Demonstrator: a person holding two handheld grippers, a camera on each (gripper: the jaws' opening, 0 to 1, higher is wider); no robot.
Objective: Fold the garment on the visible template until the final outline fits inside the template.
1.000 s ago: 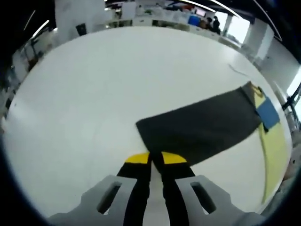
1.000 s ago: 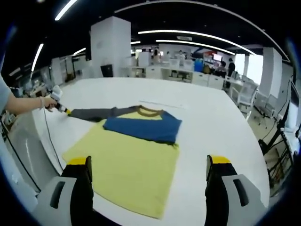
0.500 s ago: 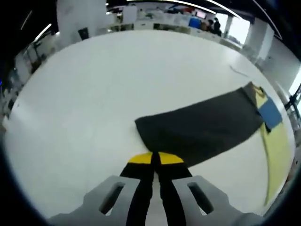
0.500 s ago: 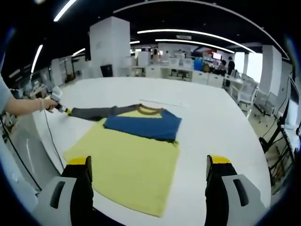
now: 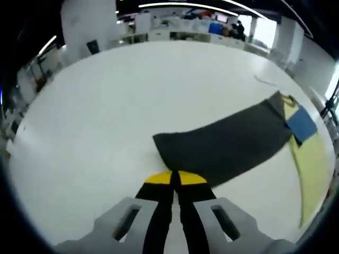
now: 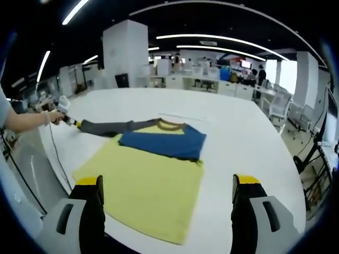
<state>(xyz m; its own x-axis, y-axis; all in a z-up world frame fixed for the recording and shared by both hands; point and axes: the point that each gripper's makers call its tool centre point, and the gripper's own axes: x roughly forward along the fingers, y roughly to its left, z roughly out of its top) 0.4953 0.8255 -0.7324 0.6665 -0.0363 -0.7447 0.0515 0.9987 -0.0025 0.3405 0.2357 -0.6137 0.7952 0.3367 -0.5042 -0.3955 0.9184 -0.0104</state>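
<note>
Shirt (image 6: 143, 182) unchanged, grey sleeve (image 5: 225, 148) still stretched out | left gripper (image 5: 175, 179) clenched on cuff | right gripper (image 6: 166, 185) released, idle | sleeve fold pending

Left gripper view close over sleeve (image 5: 228, 143), right gripper view farther back, both showing garment (image 6: 145, 177)

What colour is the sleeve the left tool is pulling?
Dark grey. The sleeve shows best in the left gripper view, pinched in the left tool.
</note>
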